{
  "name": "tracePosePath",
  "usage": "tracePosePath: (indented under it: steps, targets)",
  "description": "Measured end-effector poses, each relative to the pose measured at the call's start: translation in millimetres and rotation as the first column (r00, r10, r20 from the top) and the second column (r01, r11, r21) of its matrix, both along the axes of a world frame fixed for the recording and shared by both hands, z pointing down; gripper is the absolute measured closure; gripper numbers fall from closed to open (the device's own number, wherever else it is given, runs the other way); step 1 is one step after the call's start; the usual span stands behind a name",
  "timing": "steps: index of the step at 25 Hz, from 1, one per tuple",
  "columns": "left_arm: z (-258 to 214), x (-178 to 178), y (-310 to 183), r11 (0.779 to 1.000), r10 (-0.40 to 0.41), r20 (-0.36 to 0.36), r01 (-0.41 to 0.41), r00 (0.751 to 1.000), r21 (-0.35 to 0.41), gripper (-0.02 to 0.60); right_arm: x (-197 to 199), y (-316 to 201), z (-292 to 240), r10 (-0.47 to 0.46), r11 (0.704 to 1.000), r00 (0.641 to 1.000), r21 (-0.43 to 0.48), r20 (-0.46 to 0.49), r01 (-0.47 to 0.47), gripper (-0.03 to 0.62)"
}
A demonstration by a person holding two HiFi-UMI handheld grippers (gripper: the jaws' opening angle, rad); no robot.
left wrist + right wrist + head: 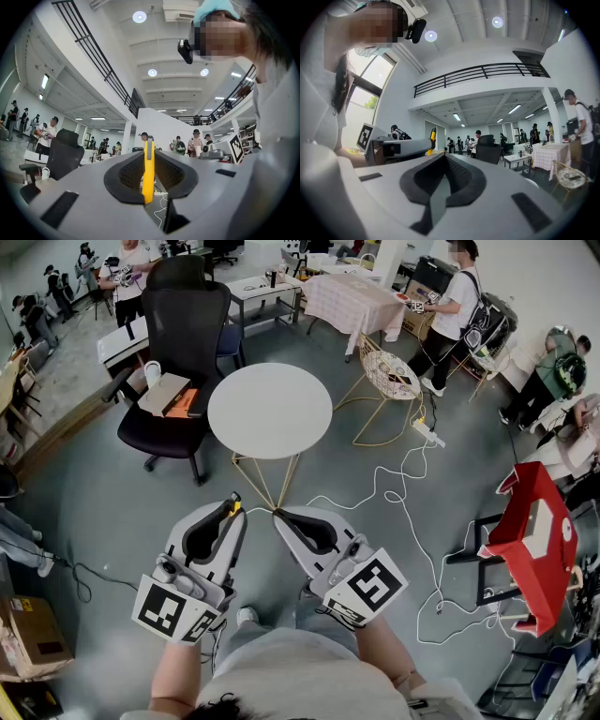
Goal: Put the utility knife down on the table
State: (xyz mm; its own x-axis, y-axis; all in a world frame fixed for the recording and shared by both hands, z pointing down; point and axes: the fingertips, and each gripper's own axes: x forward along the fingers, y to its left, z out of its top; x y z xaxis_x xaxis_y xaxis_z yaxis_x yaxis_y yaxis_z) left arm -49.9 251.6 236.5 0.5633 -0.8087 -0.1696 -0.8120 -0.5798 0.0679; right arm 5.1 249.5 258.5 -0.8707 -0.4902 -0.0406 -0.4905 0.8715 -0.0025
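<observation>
A yellow utility knife point(148, 176) is clamped edge-on between the jaws of my left gripper point(235, 509); only its yellow tip point(234, 497) pokes out in the head view. My right gripper point(280, 517) is shut with nothing in it, close beside the left one. Both are held near my body, above the grey floor. The round white table point(270, 411) stands ahead, beyond both gripper tips. In the right gripper view the left gripper point(401, 146) shows at the left with the knife tip point(433, 135) sticking up.
A black office chair point(178, 352) stands left of the table, a gold wire chair point(389, 381) to its right. White cables point(412, 521) trail across the floor on the right. A red stand point(530, 531) is at the right edge. Several people stand further back.
</observation>
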Motion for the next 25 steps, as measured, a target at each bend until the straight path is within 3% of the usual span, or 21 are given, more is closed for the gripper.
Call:
tracePosePath:
  steps: [15, 25]
  targets:
    - [3, -26, 2, 0.999, 0.052, -0.013, -0.052, 0.999, 0.001, 0.511, -29, 3, -1, 0.036, 0.999, 0.999, 0.004, -0.013, -0.036, 0.586]
    - [19, -35, -15, 0.993, 0.118, 0.002, -0.118, 0.993, -0.023, 0.511, -33, -13, 7, 0.111, 0.994, 0.994, -0.012, 0.011, -0.111, 0.586]
